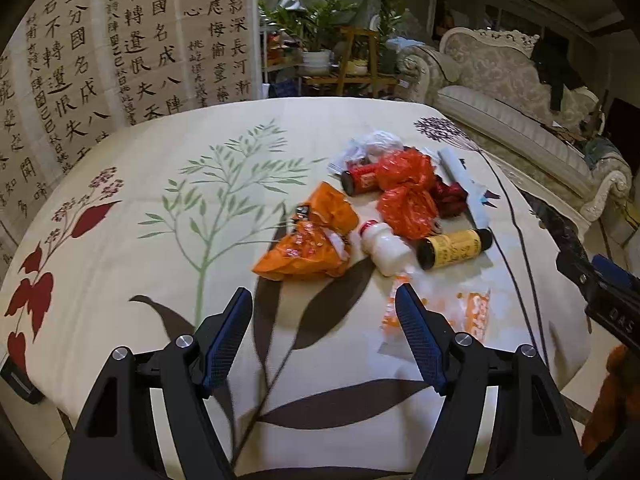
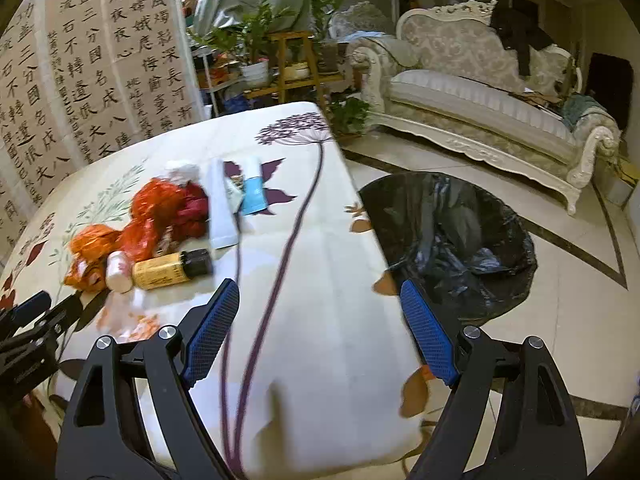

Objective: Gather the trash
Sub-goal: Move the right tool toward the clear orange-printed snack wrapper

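A heap of trash lies on the flowered tablecloth (image 1: 160, 280): an orange wrapper (image 1: 308, 240), a small white bottle (image 1: 384, 246), a yellow-labelled dark bottle (image 1: 454, 248), red plastic bags (image 1: 406, 196), a red can (image 1: 360, 180) and a white tube (image 1: 464, 184). My left gripper (image 1: 324, 304) hovers open just short of the orange wrapper, with nothing between its blue pads. My right gripper (image 2: 320, 296) stands open over the table's right edge, to the right of the yellow bottle (image 2: 168, 270) and white bottle (image 2: 118, 270), holding nothing. A blue-and-white tube (image 2: 253, 188) lies farther back.
A bin lined with a black bag (image 2: 452, 236) stands on the tiled floor right of the table. An ornate sofa (image 2: 480, 96) fills the back right, potted plants on a wooden stand (image 2: 296, 64) the back, a calligraphy screen (image 1: 100, 60) the left. A clear orange-printed wrapper (image 1: 464, 308) lies near the left gripper.
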